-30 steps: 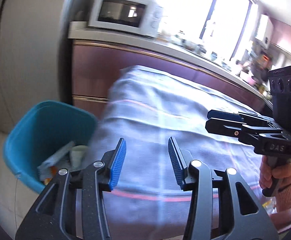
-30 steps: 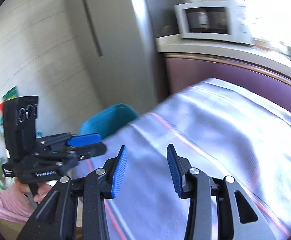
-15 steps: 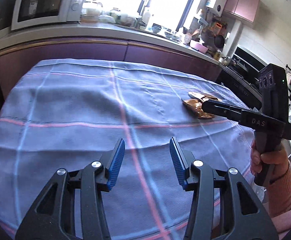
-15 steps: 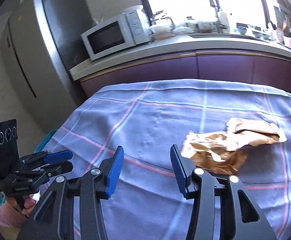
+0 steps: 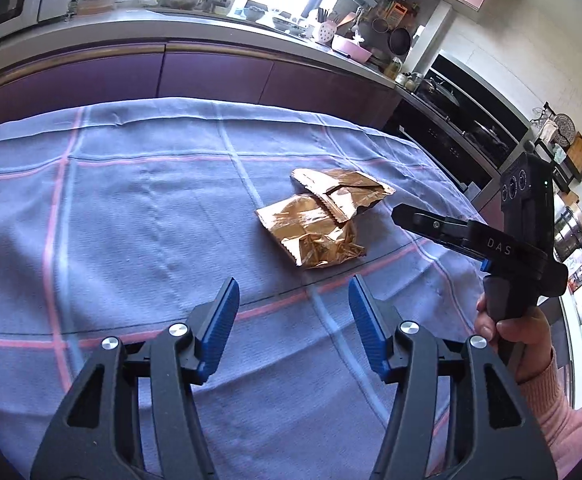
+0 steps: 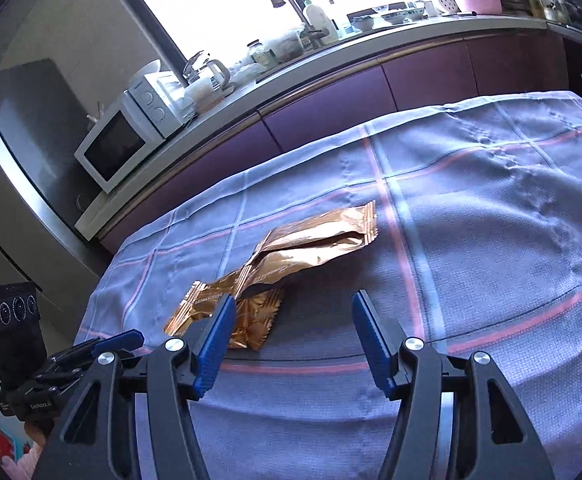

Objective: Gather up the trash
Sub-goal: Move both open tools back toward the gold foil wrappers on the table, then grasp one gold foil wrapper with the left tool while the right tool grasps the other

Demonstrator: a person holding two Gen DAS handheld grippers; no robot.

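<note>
Two crumpled gold wrappers (image 5: 323,220) lie overlapping on the blue checked cloth of the surface (image 5: 131,208), their long axis running away from me toward the counter. My left gripper (image 5: 293,320) and right gripper (image 6: 291,332) have both just been opening, nothing between the jaws; the wrappers sit just ahead, untouched.
</note>
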